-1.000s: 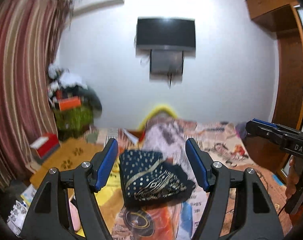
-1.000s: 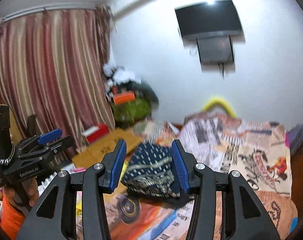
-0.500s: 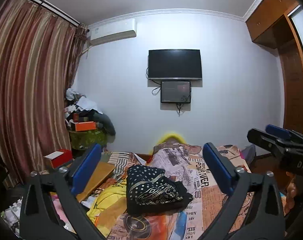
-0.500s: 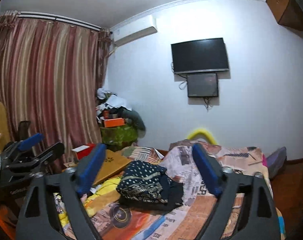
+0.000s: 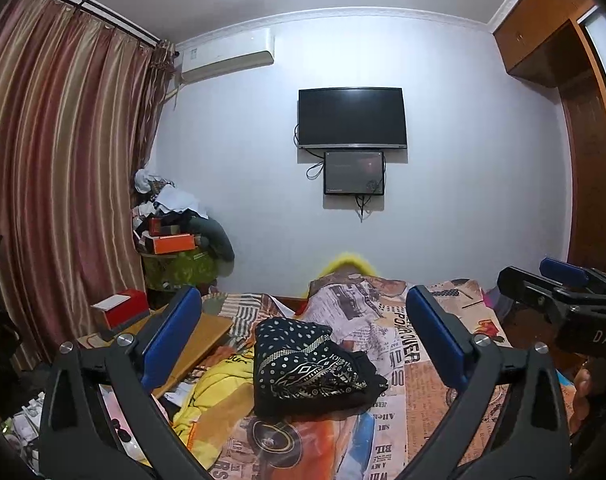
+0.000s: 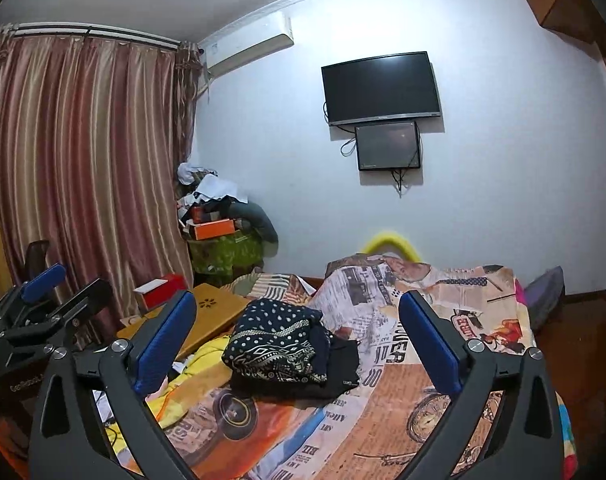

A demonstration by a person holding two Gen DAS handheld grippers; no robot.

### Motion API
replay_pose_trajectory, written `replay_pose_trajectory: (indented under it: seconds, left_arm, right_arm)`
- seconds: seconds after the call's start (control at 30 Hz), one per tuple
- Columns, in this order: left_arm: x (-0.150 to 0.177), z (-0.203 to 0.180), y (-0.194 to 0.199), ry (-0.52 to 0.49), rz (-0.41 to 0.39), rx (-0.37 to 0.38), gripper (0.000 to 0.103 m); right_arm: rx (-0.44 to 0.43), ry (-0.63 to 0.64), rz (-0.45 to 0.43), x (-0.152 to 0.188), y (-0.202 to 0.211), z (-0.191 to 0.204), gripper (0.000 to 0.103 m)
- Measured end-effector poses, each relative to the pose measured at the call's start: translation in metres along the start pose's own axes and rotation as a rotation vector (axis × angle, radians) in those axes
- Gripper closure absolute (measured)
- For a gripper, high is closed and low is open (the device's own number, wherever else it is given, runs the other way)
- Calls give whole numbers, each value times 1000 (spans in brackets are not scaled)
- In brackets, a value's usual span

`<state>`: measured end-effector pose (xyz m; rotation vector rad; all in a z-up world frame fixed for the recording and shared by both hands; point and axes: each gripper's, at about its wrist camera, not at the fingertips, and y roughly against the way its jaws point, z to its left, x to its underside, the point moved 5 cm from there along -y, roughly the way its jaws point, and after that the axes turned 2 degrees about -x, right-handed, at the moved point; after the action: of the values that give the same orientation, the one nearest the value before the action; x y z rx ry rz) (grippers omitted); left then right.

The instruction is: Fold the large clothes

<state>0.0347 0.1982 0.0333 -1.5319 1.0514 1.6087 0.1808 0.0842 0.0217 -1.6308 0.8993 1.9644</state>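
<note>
A folded dark navy garment with white dots and patterned bands (image 5: 303,364) lies on a black garment on the bed; it also shows in the right wrist view (image 6: 279,344). My left gripper (image 5: 303,340) is open and empty, held back from the pile. My right gripper (image 6: 299,344) is open and empty too, also back from the pile. The right gripper shows at the right edge of the left wrist view (image 5: 559,292). The left gripper shows at the left edge of the right wrist view (image 6: 43,300).
The bed has a newspaper-print sheet (image 5: 407,348). A yellow cloth (image 5: 215,396) lies left of the pile. A wooden lap desk (image 6: 215,312), a red box (image 5: 121,312) and a cluttered stand (image 5: 175,248) are at left. Curtains (image 5: 63,184) hang left; a wardrobe (image 5: 591,160) stands right.
Both grippers opened wide and drew back from the folded garment, tilting upward so more of the room shows. The garment stays on the bed.
</note>
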Motion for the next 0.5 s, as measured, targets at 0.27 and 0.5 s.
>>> replay_pose_trajectory:
  seconds: [0.27,0.5]
  left_arm:
    - [4,0,-3,0,10,-4,0]
    - [10,0,-10,9,37,-6,0]
  right_arm:
    - [-4,3,9,3,2,3,2]
    - [-8,9,24,4,2,8,2]
